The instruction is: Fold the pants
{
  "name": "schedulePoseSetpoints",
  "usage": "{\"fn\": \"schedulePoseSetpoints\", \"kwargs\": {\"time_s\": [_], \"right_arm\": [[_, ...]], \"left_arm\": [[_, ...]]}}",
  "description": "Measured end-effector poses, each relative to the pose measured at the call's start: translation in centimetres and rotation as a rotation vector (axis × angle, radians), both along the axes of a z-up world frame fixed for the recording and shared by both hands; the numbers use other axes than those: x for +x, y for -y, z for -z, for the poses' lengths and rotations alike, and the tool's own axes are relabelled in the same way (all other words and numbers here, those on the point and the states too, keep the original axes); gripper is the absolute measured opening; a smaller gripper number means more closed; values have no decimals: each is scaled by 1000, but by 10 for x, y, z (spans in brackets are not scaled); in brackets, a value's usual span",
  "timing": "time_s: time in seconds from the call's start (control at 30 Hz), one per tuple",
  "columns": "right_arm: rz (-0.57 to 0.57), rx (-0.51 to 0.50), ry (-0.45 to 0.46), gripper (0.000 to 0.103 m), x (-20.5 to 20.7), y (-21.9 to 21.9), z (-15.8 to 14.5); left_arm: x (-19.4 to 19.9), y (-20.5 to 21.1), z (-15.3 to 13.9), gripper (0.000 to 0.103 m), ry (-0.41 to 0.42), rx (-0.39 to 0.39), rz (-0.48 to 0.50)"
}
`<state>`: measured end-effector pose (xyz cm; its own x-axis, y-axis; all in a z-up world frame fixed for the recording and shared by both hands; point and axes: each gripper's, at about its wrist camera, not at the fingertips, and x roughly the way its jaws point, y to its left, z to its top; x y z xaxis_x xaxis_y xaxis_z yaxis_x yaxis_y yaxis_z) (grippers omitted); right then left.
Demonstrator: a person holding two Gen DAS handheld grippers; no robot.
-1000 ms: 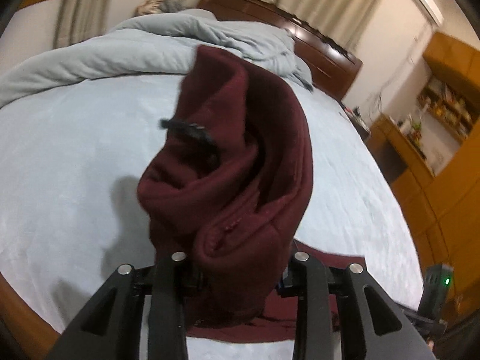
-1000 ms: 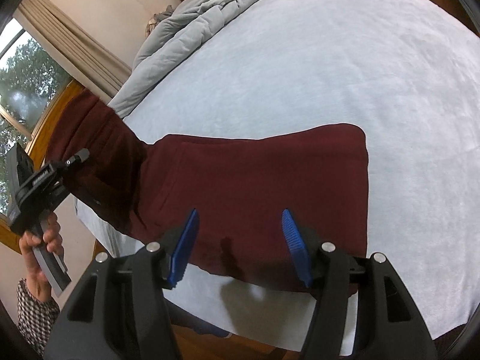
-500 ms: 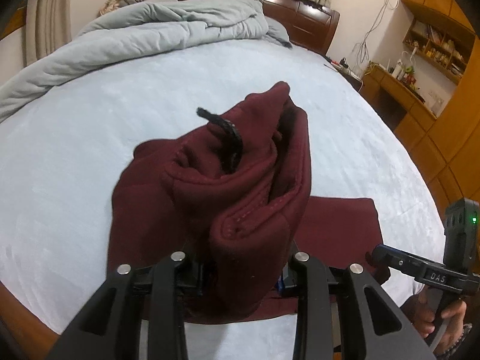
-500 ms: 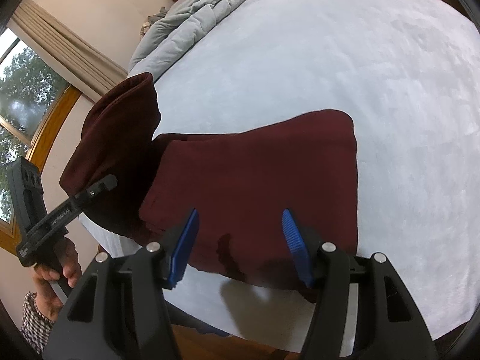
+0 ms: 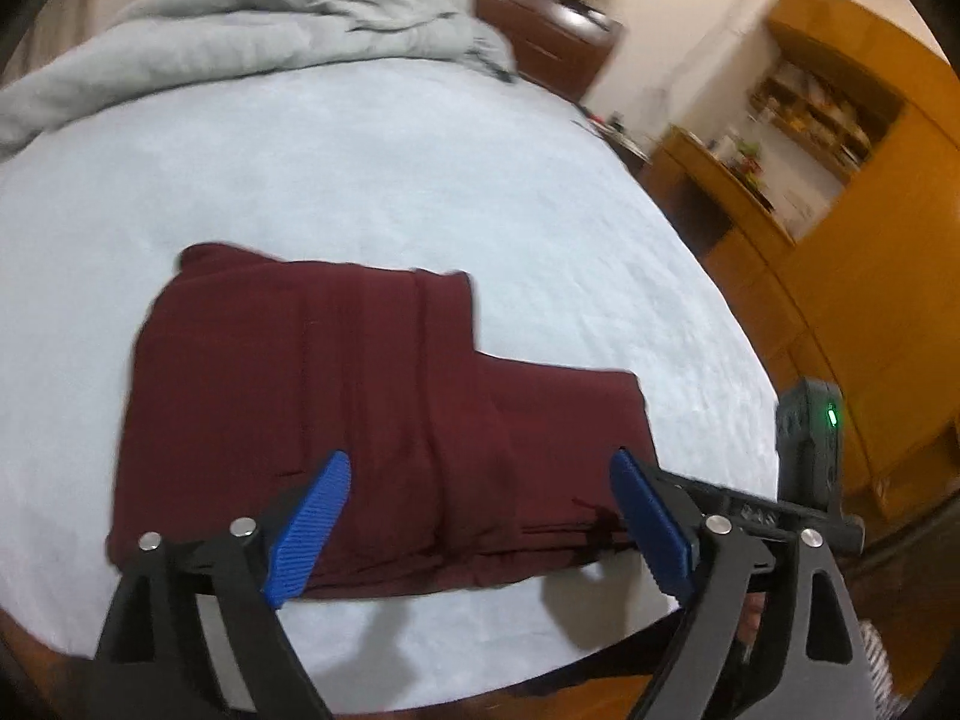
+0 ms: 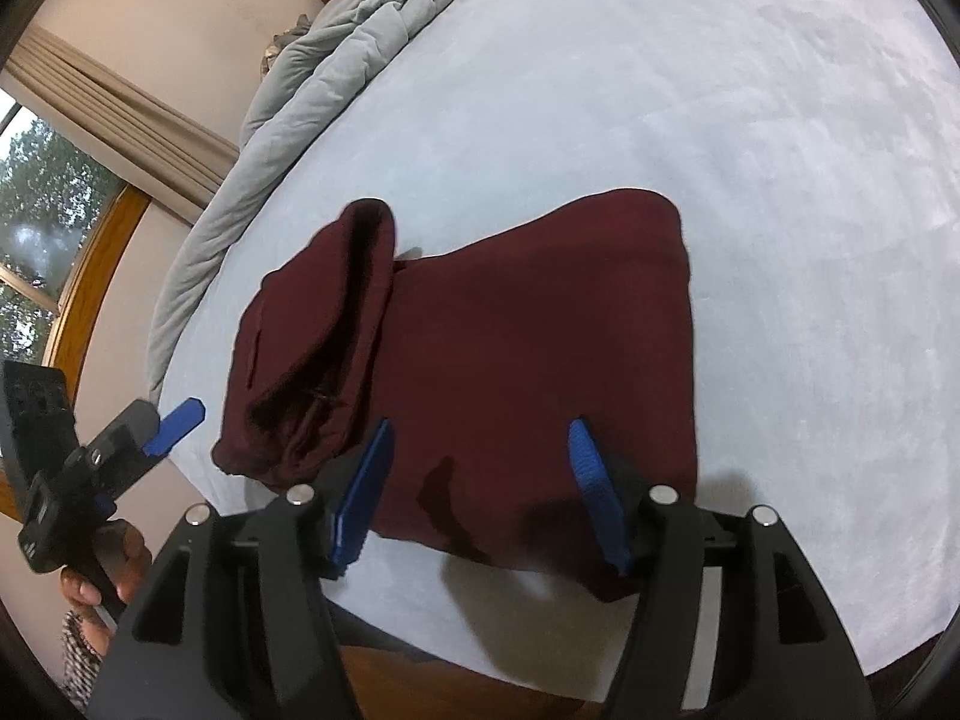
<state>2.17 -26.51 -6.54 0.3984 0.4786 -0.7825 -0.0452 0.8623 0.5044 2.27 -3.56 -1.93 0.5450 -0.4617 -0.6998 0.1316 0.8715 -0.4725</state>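
Observation:
The maroon pants lie folded on the pale blue bed, near its front edge. The folded-over top layer rests loosely on the left part, with a gap under its near end. My left gripper hangs just above the near edge of the pants; its jaws are opening wide and nothing is pressed between the blue pads. My right gripper hovers over the right half of the pants; its jaws are opening slightly and its pads grip nothing.
A rumpled grey duvet lies at the head of the bed before a dark wooden headboard. Wooden cabinets and shelves stand at the right. A curtained window is on the left. A hand holds the left gripper.
My left gripper carried the bunched pants end over the rest, lowered it, then opened and let it go. The cloth now lies flat. The right gripper hardly moved.

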Motion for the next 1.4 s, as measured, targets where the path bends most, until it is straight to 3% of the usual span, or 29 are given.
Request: {"fn": "schedulePoseSetpoints", "kwargs": {"time_s": [0.13, 0.23, 0.53, 0.77, 0.87, 0.9, 0.97, 1.13, 1.4], "right_arm": [[-42, -19, -3, 68, 6, -13, -12], [-72, -14, -15, 73, 12, -25, -20], [-188, -39, -112, 77, 52, -84, -24], [-221, -37, -226, 78, 74, -110, 13], [-242, -40, -211, 78, 74, -118, 22], [-260, -49, -184, 76, 73, -121, 21], [-284, -36, -155, 54, 71, -125, 18], [-318, 32, -135, 24, 70, -126, 14], [-328, 57, -58, 20, 57, -113, -22]], "left_arm": [[8, -32, 10, 89, -82, 94, -190], [18, -52, 20, 89, -156, 132, -271], [32, -59, 37, 89, -224, 219, -223], [34, -69, 41, 89, -215, 235, -215], [31, -66, 39, 89, -198, 245, -212], [34, -69, 39, 89, -193, 246, -211], [35, -70, 38, 89, -180, 250, -214], [36, -66, 30, 89, -143, 258, -210], [37, -51, 16, 90, -98, 268, -185]]}}
